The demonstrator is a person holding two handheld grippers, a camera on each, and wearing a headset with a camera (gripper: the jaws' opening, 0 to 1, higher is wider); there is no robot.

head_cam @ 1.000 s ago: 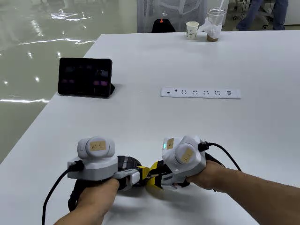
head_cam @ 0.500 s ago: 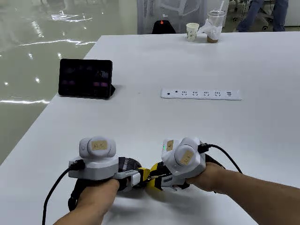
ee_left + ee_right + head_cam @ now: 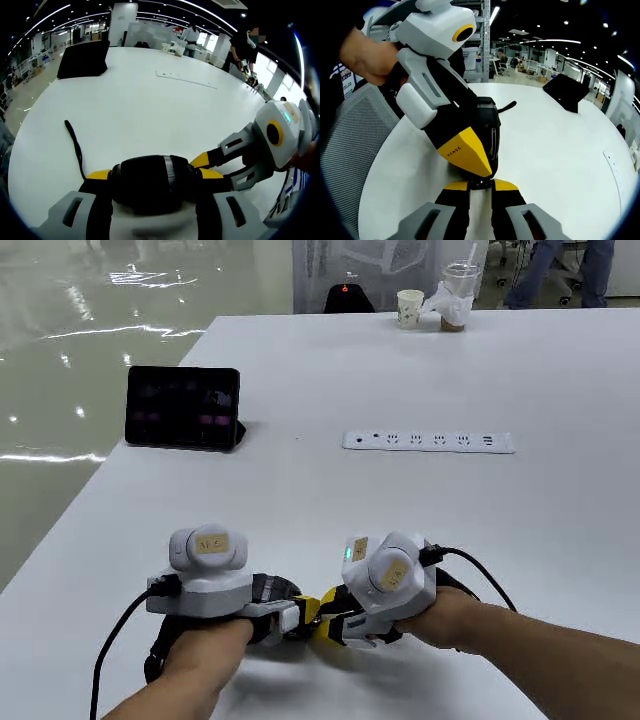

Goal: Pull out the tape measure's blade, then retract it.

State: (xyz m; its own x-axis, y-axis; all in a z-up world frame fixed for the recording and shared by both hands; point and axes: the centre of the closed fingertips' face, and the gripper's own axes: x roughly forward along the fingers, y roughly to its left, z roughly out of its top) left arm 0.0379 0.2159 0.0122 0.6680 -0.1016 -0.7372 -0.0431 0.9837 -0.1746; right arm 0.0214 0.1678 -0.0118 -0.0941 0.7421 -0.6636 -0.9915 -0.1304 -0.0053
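A black tape measure (image 3: 272,596) rests on the white table (image 3: 400,500) near its front edge. My left gripper (image 3: 298,614) is shut on its round case (image 3: 152,182), one yellow-tipped jaw on each side. The case's black wrist strap (image 3: 75,146) trails across the table. My right gripper (image 3: 326,626) meets it from the right, its yellow jaws nearly together on the small dark blade tip (image 3: 480,184) at the case's mouth (image 3: 485,131). Almost no blade shows outside the case. The right gripper (image 3: 267,145) also enters the left gripper view from the right.
A dark tablet (image 3: 182,405) stands at the left, near the table's edge. A white power strip (image 3: 428,440) lies mid-table. A paper cup (image 3: 410,306) and a plastic cup (image 3: 458,290) stand at the far edge. People stand beyond the table.
Both grippers stay together at the tape measure; the hands have shifted only slightly and the blade has not come out further.
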